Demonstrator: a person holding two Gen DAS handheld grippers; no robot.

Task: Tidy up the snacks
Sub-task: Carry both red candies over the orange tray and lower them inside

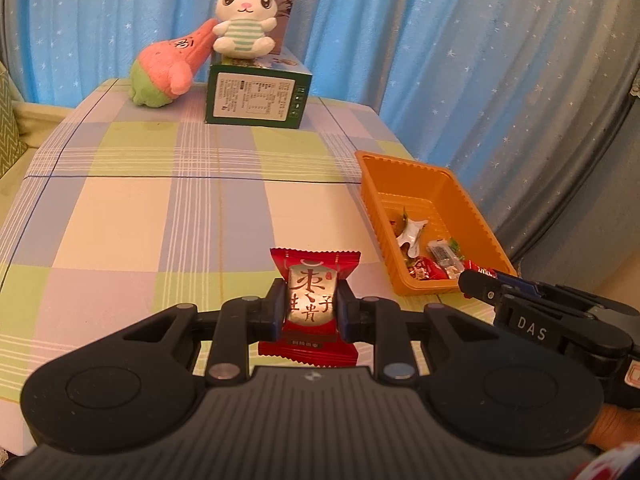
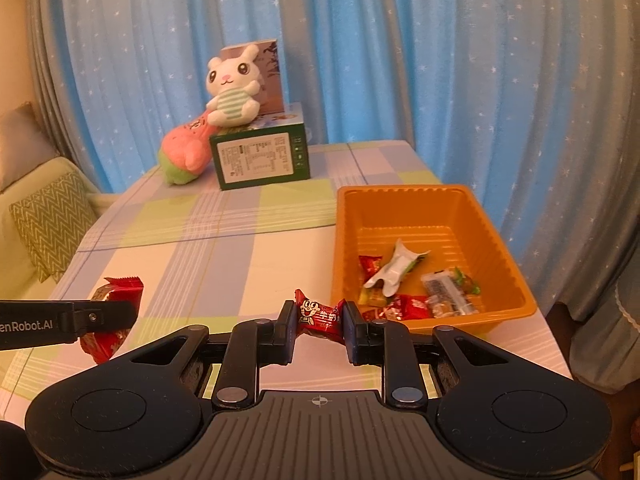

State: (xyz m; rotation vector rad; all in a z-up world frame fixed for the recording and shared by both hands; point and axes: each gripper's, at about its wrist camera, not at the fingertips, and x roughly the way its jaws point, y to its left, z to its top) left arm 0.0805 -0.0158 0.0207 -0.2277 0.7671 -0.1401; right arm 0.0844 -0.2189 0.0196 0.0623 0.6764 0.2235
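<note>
Both snacks are in transit toward the ribbed orange plastic tray point(image 2: 436, 204): the left gripper point(image 1: 311, 307) is clamped on a large red-and-silver foil snack packet point(image 1: 310, 304), well left of the tray. The right gripper point(image 2: 318, 320) pinches a small red wrapped candy point(image 2: 319, 318) just beside the tray's near-left corner. Next, each should probably be carried over the rim and released among the sweets inside.

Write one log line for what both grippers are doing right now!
left gripper: shut on big red snack | right gripper: shut on small red candy | orange tray: holds several snacks, beside right gripper
</note>
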